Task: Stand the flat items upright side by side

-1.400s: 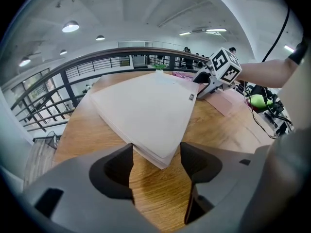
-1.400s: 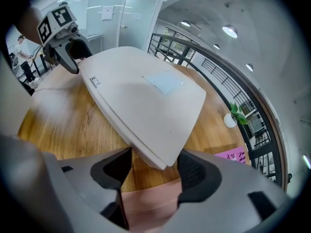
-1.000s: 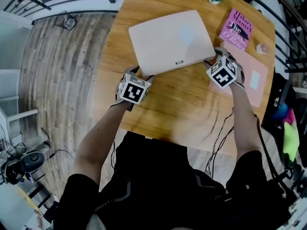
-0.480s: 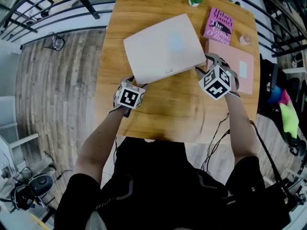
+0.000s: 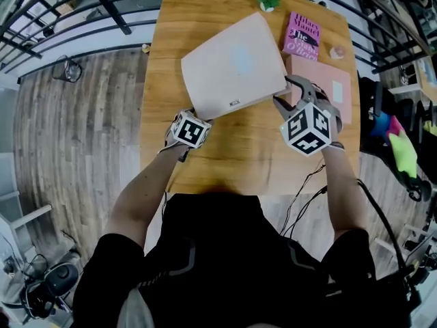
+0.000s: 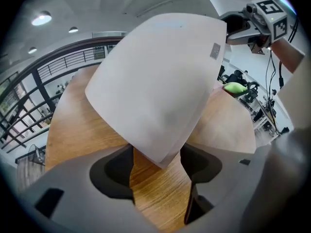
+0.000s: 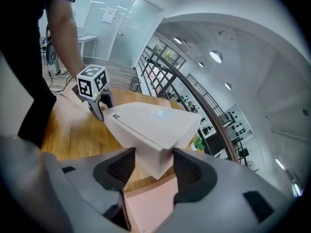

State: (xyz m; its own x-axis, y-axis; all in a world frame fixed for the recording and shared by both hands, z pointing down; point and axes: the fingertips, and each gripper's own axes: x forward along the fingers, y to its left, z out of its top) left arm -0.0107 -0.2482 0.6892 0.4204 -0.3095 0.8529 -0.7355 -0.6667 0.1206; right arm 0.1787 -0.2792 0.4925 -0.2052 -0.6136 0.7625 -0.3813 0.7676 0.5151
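A closed pale laptop (image 5: 232, 67) lies slantwise on the wooden table (image 5: 239, 149), its near edge raised. My left gripper (image 5: 196, 113) has the near left corner of the laptop (image 6: 160, 81) between its widely set jaws, both pads touching it. My right gripper (image 5: 288, 94) holds the near right corner of the laptop (image 7: 155, 123); its jaws are closing, with the corner wedged between the pads above the table. A pink book (image 5: 302, 36) and a pink folder (image 5: 328, 87) lie flat to the right.
A small potted plant (image 5: 268, 1) stands at the table's far edge, and a small pale object (image 5: 336, 52) lies beside the book. The pink folder (image 7: 146, 203) lies directly under my right gripper. Railings and a wooden floor surround the table.
My right gripper has risen towards the camera with the laptop's right corner, and its jaws have narrowed. The left gripper stays at the left corner.
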